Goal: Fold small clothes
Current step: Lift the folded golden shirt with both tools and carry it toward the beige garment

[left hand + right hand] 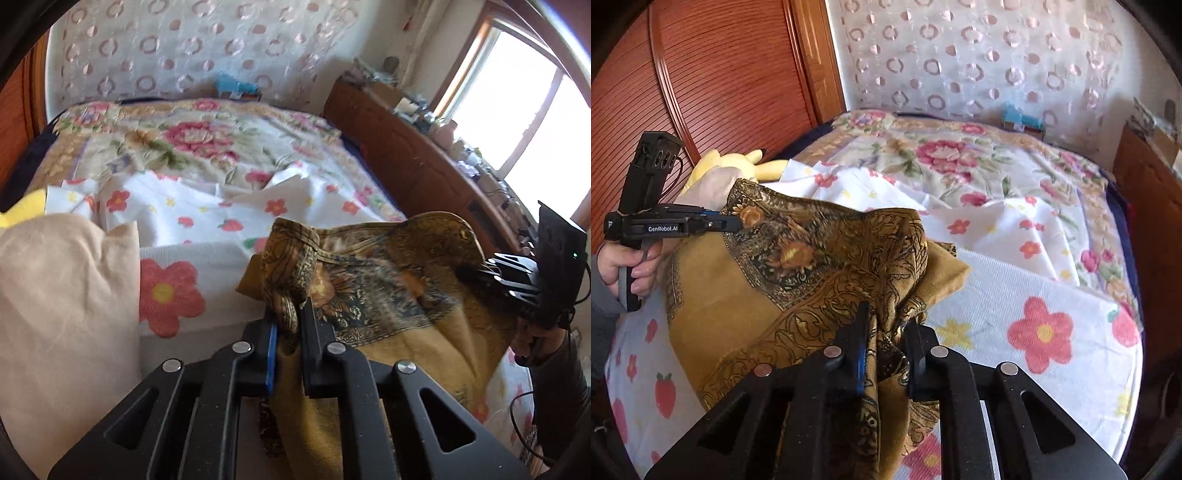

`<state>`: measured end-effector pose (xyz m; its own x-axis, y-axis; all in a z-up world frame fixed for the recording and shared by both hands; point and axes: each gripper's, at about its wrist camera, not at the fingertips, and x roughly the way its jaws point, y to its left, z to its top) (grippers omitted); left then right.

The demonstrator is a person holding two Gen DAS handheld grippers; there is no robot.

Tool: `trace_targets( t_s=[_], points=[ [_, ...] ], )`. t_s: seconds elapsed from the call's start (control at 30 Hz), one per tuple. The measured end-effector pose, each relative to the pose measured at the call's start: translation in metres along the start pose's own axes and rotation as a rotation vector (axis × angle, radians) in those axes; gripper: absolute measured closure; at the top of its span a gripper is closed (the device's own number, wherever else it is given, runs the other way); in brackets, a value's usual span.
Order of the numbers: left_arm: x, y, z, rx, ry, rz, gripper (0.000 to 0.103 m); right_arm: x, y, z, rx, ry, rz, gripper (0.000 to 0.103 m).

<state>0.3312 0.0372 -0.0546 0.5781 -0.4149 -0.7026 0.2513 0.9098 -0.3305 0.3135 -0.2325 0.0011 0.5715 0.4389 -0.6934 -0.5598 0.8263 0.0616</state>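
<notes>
Lay across the near end of the bed (1052, 258), on the white flower-print sheet (1015, 295): an ochre patterned scarf (798, 266), dark ornate border, plain mustard middle. Was pinched at both ends. Left gripper (288, 314) clamped on a bunched corner, cloth gathered thick between the jaws. Right gripper (886, 321) clenched the same way on its own fold of border, fabric spilling down past the black fingers (862, 325). From the left wrist camera, showed the right gripper biting the far edge of the scarf, held by a hand (535, 339) in a dark sleeve. From the right wrist camera, showed the left gripper side-on, nose buried in the cloth, a hand (631, 266) round its grip.

Looked thin, light and very limp: sagged and rumpled between the two holds, no stiffness anywhere. Judged likely to slide a little on the sheet and to slip from a shallow pinch. Best taken right at the corners or along the hemmed border, where the cloth doubles up and gives the pads something to bite.

Hard to read: true outline of the scarf, with the lower part cut off under both gripper bodies. Could not tell how many layers sat in each pinch. Beige pillow (62, 295) and a yellow plush toy (738, 162) partly covered at the side. Clutter on the wooden headboard (406, 155) too blurred to name. Window (524, 110) blown out white.
</notes>
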Motion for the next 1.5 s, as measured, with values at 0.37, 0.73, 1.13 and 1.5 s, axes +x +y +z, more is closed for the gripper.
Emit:
trace_targets(
  t_s=[0.37, 0.73, 1.13, 1.5],
  points=[
    [-0.124, -0.023, -0.019, 0.007, -0.285, -0.001, 0.094, -0.057, 0.041, 0.000, -0.063, -0.252, 0.006, 0.091],
    [-0.221, 0.017, -0.062, -0.097, -0.538, 0.141, 0.094, -0.057, 0.105, 0.048, -0.303, -0.293, 0.081, 0.091],
    [-0.184, 0.101, -0.119, -0.266, -0.444, 0.268, 0.094, 0.042, 0.182, 0.121, -0.581, -0.105, 0.077, 0.091],
    [-0.175, 0.126, -0.149, -0.317, -0.375, 0.324, 0.094, 0.120, 0.245, 0.169, -0.666, -0.056, 0.129, 0.089]
  ],
)
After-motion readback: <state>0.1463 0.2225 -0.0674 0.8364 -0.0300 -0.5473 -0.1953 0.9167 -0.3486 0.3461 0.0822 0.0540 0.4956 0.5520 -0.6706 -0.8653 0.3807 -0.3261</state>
